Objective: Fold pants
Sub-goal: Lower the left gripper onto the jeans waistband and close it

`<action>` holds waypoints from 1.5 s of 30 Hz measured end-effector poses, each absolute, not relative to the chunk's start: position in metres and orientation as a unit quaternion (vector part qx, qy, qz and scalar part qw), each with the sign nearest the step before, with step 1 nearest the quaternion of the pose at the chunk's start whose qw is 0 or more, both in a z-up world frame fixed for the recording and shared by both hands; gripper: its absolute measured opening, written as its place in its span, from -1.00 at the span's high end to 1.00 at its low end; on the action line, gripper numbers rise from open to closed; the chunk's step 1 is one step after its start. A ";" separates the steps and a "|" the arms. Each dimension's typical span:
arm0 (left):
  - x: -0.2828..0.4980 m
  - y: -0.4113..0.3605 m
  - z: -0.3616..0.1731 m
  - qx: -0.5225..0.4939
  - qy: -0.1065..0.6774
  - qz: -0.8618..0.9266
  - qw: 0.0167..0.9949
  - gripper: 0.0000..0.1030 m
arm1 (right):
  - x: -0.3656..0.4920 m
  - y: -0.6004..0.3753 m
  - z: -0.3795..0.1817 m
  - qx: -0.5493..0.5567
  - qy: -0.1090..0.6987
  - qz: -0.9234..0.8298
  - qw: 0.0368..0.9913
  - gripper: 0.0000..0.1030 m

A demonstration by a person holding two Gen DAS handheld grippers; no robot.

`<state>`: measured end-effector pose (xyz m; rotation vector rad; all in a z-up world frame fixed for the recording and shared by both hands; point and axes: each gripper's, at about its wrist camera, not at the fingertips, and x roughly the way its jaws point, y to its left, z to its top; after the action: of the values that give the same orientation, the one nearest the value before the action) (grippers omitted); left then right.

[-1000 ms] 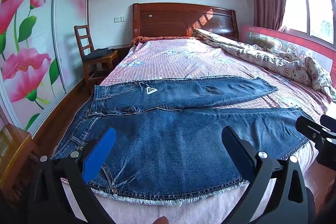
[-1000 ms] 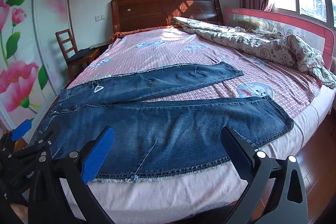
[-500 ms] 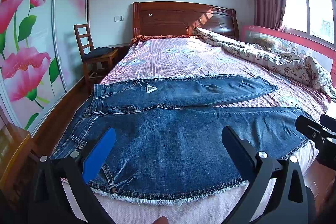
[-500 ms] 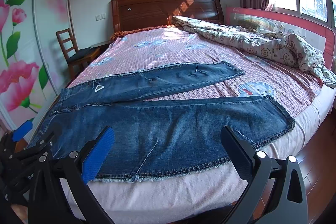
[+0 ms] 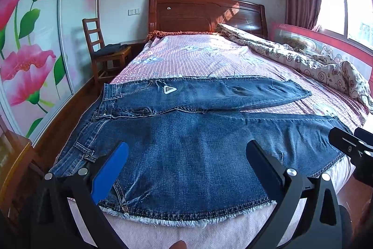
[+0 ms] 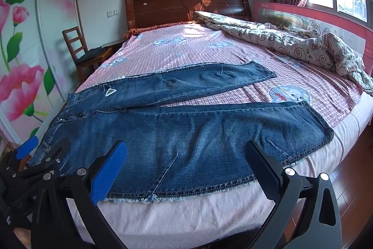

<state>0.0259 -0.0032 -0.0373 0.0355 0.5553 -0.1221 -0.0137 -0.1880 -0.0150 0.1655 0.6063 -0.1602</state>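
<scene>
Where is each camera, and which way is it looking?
Left wrist camera: on the left gripper at the foot of the bed, looking over the jeans near the waistband toward the headboard; its open fingers and the right gripper's tip show.
Right wrist camera: on the right gripper, further toward the hems, facing the same way; its open fingers and the left gripper show at lower left.
Both share the jeans, bed, headboard, chair and quilt.

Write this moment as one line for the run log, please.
stage: before first grasp | jeans: spread flat on bed, legs apart | left gripper: open, empty | right gripper: open, empty
</scene>
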 end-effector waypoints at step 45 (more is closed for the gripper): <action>0.410 0.219 -0.113 -0.051 0.393 -0.342 0.852 -0.58 | 0.145 -0.093 -0.069 0.077 0.496 0.070 0.862 -0.94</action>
<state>0.4099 0.2189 -0.1131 -0.1065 0.8276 -0.7206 0.1452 -0.0930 -0.0690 0.1622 1.0406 0.1474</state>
